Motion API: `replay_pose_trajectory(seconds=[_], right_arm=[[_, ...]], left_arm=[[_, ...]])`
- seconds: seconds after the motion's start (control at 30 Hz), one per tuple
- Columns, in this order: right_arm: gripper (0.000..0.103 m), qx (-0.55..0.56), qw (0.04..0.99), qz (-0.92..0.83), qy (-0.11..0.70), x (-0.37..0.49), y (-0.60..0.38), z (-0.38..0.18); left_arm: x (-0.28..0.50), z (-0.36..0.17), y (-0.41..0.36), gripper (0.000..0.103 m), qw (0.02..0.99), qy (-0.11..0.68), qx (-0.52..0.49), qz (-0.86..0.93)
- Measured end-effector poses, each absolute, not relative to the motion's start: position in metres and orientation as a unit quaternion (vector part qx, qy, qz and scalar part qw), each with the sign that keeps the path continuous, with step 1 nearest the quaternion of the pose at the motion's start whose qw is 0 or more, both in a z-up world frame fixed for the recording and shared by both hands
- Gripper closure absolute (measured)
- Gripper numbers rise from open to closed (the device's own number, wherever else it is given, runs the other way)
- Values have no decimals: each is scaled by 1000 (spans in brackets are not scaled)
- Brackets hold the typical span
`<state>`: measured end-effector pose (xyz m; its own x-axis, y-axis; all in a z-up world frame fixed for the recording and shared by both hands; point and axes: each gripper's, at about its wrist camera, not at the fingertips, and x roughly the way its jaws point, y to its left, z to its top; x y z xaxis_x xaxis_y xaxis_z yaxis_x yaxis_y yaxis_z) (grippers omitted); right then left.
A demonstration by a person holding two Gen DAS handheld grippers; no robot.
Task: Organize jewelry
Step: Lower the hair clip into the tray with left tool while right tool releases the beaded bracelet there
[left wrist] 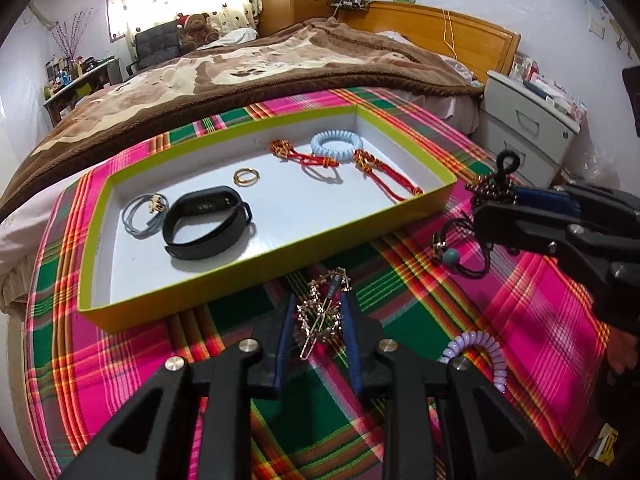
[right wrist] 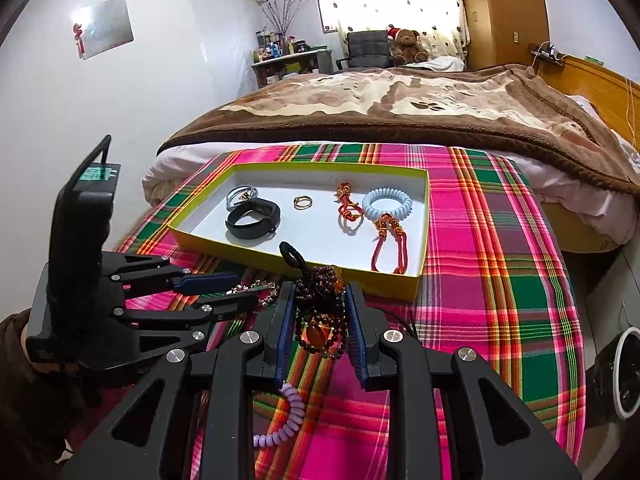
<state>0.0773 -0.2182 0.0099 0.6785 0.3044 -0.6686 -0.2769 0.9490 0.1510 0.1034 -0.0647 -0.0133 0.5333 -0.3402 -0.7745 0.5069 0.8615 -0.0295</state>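
Note:
A shallow yellow-green tray (left wrist: 248, 276) (right wrist: 424, 216) lies on the plaid cloth. It holds a black fitness band (left wrist: 208, 222), a grey cord, gold rings (left wrist: 246, 177), two red knotted cords and a pale blue coil tie (left wrist: 336, 142). My left gripper (left wrist: 318, 314) is shut on a gold bead chain with a clip (left wrist: 320, 316), just short of the tray's near wall. My right gripper (right wrist: 320, 308) is shut on a dark bead bracelet with amber stones (right wrist: 320, 312), near the tray's near right corner; it shows at right in the left wrist view (left wrist: 496, 196).
A lilac coil tie (left wrist: 484, 350) (right wrist: 288, 412) and black cords with a teal bead (left wrist: 452, 256) lie on the cloth outside the tray. A bed with a brown blanket (left wrist: 280, 64) is behind. A white nightstand (left wrist: 528, 120) stands at right.

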Motion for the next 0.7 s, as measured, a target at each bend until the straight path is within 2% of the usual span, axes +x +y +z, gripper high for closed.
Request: replay_pose_trajectory(seconds=[0.7], right_arm=[[78,16,918,164,361,97,-201,29]], left_arm=[[131,30,-29,78,887,395,57,-235]])
